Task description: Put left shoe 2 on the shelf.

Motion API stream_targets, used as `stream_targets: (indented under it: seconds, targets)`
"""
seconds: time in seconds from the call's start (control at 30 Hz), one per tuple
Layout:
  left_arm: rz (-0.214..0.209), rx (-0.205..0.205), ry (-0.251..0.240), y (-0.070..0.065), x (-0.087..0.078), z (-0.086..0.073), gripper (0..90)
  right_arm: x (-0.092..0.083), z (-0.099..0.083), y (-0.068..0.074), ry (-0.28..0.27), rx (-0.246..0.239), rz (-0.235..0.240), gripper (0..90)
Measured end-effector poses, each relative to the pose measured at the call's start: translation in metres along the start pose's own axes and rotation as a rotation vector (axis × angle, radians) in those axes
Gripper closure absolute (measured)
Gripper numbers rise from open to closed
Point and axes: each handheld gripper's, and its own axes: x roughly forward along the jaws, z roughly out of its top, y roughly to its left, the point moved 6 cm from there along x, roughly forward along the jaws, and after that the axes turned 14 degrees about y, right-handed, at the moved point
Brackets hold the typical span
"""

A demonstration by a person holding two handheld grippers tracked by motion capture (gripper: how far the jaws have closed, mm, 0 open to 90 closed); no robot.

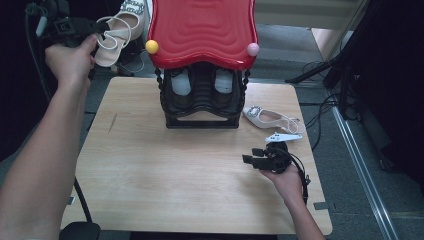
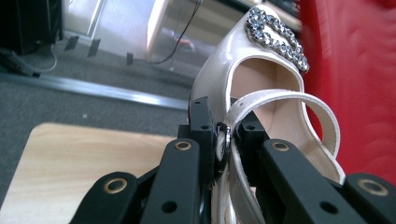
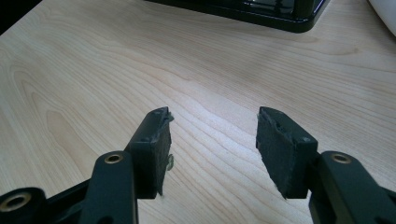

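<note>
Light wood-grain table (image 1: 150,165), square top with rounded corners, standing on grey carpet floor (image 1: 350,200). A metal rail (image 1: 362,170) runs along the floor at the right. Black stand legs (image 1: 320,70) and loose cables (image 1: 320,112) on the floor beyond the table's right far corner. Left side is dark, nearly black. Pale panel (image 1: 300,12) at the far back. Lighting even, soft, no hard shadows on the tabletop.

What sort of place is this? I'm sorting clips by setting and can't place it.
Probably a lab or studio set up for recording, not a home: a lone wooden table on grey carpet, loose cables across the floor, and a red-topped shoe rack set out as a prop.
</note>
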Motion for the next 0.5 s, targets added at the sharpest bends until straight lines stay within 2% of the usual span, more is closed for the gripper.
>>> stream_targets:
  seconds: [0.07, 0.17, 0.2, 0.3, 0.4, 0.5]
  targets:
    - [0.000, -0.001, -0.013, -0.008, -0.006, 0.008, 82.3, 0.000, 0.000, 0.000, -0.001, 0.001, 0.000, 46.0]
    - [0.006, 0.022, -0.022, -0.020, -0.015, 0.018, 82.3, 0.000, 0.000, -0.001, 0.002, -0.003, -0.002, 46.0]
    - [-0.005, 0.016, -0.028, -0.025, -0.017, 0.022, 82.3, 0.000, 0.000, 0.000, 0.003, -0.002, -0.001, 46.1]
    - [-0.018, 0.035, -0.035, -0.041, -0.023, 0.031, 82.3, 0.000, 0.000, 0.000, 0.005, -0.002, -0.004, 46.0]
    - [-0.025, 0.054, -0.042, -0.056, -0.024, 0.038, 82.2, 0.001, 0.000, 0.000, 0.006, -0.001, -0.001, 46.0]
    - [-0.050, 0.066, -0.041, -0.072, -0.022, 0.042, 82.2, 0.001, 0.000, 0.000, 0.007, -0.003, -0.003, 46.1]
